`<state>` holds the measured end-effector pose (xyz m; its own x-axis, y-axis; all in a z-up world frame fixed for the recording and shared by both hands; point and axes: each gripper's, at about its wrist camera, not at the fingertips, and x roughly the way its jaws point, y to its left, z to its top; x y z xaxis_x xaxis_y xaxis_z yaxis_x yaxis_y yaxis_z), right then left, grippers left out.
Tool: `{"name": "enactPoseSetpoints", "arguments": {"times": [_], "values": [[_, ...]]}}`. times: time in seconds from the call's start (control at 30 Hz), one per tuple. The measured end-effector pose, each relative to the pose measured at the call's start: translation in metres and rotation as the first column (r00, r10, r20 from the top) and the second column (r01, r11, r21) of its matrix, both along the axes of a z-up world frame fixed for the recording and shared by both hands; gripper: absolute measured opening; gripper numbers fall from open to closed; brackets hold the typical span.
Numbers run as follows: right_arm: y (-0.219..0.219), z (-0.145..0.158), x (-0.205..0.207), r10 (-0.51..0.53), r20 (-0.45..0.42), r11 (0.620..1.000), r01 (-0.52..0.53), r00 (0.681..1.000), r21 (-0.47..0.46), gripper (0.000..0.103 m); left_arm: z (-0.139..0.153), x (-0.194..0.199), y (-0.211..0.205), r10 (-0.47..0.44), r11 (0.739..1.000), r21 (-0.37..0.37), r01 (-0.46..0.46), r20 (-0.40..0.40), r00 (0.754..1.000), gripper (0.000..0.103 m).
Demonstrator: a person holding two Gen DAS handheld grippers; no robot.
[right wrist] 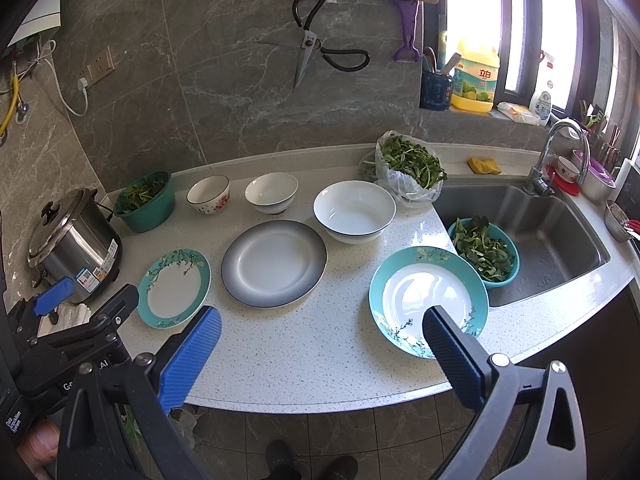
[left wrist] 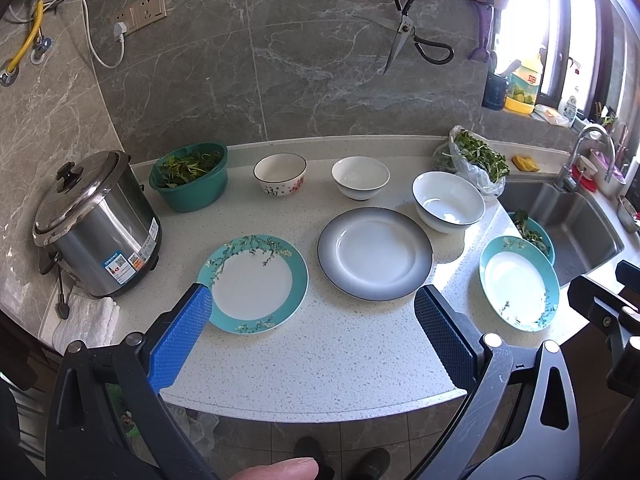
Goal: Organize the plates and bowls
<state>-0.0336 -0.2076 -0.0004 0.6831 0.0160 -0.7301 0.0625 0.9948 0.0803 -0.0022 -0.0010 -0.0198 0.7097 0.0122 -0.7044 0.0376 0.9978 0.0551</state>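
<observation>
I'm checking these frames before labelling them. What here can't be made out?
- Left wrist view: the basket of greens in the sink is mostly hidden behind the teal plate at the counter's right end.
- Right wrist view: that plate's near rim is covered by the right gripper, whose jaws stand open.
- Both views: the rice cooker has its lid on, so its contents are hidden.
- Label print on the yellow bottle: too small.

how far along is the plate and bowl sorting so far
Nothing looks done yet. All three plates, the left teal plate, the grey-rimmed plate and the right teal plate, lie apart on the counter, and the three bowls stand unstacked behind them. Nothing is in hand: the left gripper and right gripper have empty, open jaws. All the stacking is left.
</observation>
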Motion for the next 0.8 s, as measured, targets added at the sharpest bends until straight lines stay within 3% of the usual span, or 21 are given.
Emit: {"name": "enactPoseSetpoints", "arguments": {"times": [0.8], "values": [[-0.0010,-0.0011,0.0033,-0.001,-0.004,1.000,0.001,1.000,0.000,0.103,-0.0031,0.0001,-0.0016,0.000,1.000,0.002,0.000,-0.004,1.000,0.103]]}}
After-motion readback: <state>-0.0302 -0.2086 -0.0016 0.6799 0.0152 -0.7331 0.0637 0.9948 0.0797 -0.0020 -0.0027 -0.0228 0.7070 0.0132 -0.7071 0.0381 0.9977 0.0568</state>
